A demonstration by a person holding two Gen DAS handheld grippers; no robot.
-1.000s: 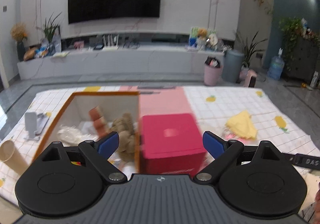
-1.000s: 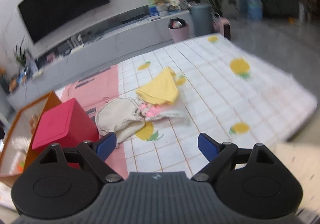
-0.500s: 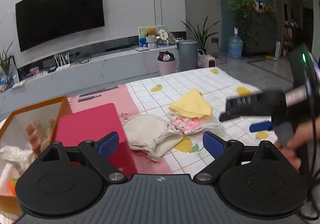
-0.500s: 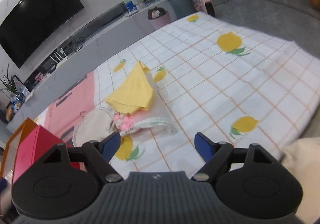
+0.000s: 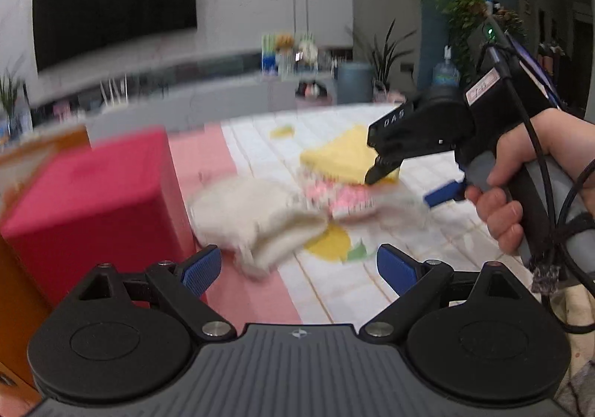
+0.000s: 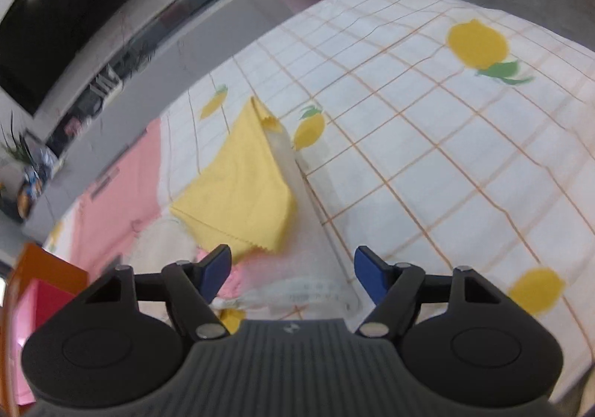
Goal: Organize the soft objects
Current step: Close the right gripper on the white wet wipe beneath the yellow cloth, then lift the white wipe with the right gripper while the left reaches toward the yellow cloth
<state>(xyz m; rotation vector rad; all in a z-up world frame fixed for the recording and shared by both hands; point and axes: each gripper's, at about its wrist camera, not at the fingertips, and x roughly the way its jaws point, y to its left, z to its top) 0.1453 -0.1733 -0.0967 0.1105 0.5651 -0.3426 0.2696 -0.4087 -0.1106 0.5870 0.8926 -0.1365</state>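
On the lemon-print sheet lies a pile of soft things: a folded yellow cloth, a pink and white knit in a clear bag and a cream cloth. My right gripper hovers just over the bag and the yellow cloth's near edge. Its jaws are closing, and the pads touch nothing. In the left wrist view a hand holds that right gripper above the yellow cloth. My left gripper is open with nothing between its fingers, and the cream cloth sits just beyond its tips.
A red box stands left of the cream cloth, against an open orange box. A pink strip of sheet runs between the boxes and the pile. The sheet's right half is bare. A TV wall and low cabinet lie behind.
Both grippers have dropped and closed in on the cloth pile. The left view swung from the boxes to the cloths. The right jaws have narrowed, and that gripper now shows over the yellow cloth.
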